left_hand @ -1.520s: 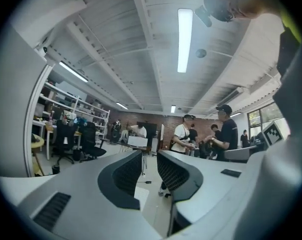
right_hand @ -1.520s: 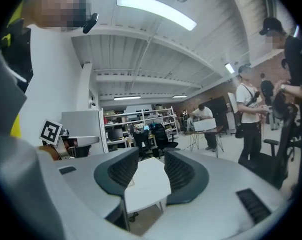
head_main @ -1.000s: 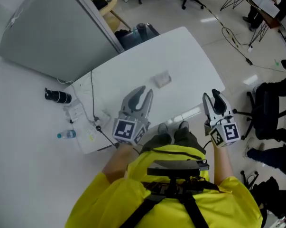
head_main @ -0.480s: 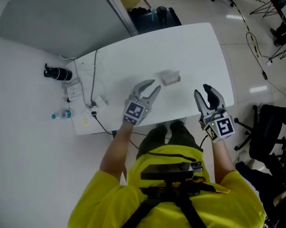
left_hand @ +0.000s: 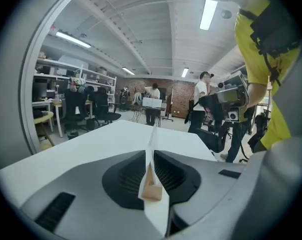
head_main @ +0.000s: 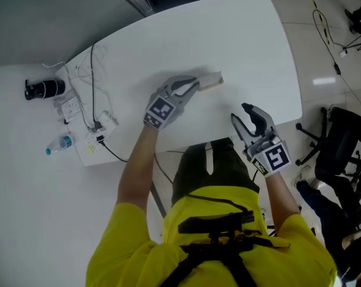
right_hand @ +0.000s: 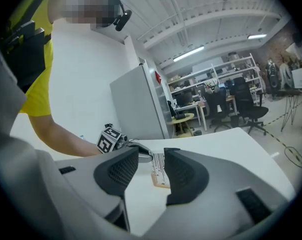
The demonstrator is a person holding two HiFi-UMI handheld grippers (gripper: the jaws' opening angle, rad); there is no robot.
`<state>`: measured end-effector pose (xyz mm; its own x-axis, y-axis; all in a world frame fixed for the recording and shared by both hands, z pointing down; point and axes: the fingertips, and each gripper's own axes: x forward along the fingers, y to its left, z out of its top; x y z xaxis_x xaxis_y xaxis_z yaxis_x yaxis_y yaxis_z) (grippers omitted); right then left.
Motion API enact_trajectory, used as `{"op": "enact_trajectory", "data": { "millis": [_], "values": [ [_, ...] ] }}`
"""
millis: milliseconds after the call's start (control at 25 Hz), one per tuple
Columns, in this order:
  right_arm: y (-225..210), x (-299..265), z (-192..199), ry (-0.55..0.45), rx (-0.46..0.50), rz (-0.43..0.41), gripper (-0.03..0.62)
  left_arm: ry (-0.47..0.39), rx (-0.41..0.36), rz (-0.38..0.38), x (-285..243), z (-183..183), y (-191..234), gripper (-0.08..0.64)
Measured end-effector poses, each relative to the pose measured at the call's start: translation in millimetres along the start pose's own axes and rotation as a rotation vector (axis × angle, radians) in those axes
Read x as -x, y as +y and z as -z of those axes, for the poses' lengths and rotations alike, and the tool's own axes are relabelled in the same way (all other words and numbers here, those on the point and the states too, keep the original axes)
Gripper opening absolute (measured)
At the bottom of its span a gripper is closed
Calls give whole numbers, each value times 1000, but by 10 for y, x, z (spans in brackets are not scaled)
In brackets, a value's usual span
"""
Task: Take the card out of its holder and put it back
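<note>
Left gripper [head_main: 196, 84], jaws just closing, pinched on card [left_hand: 152, 138] upright in wooden holder [left_hand: 152, 191] mid-table [head_main: 246, 46]; right gripper [head_main: 250, 119] agape, empty, at five o'clock. Likely light, thin, bendable: best gripped low.

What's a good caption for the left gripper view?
Left gripper, jaws just closed in, pinching the card standing in its wooden holder on the white table.

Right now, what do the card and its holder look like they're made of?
The card looks like thin matte white paper or card stock, with printed lines. The holder is a tan block, probably bare wood, dull; grain too small to confirm.
</note>
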<state>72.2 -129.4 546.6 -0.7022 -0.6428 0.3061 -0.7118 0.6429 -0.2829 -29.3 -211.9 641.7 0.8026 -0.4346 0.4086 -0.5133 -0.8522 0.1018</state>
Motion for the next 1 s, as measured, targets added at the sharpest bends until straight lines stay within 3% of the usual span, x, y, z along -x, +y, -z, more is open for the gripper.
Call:
{"op": "enact_trajectory", "data": {
  "millis": [320, 720, 1000],
  "values": [
    [76, 6, 26, 16, 13, -15, 167, -40, -14, 57, -91, -47, -150, 25],
    [31, 11, 81, 24, 6, -4, 168, -113, 4, 50, 25, -183, -75, 15],
    [34, 41, -125, 1, 10, 10, 168, -214, 9, 18, 343, -720, -33, 16]
  ]
}}
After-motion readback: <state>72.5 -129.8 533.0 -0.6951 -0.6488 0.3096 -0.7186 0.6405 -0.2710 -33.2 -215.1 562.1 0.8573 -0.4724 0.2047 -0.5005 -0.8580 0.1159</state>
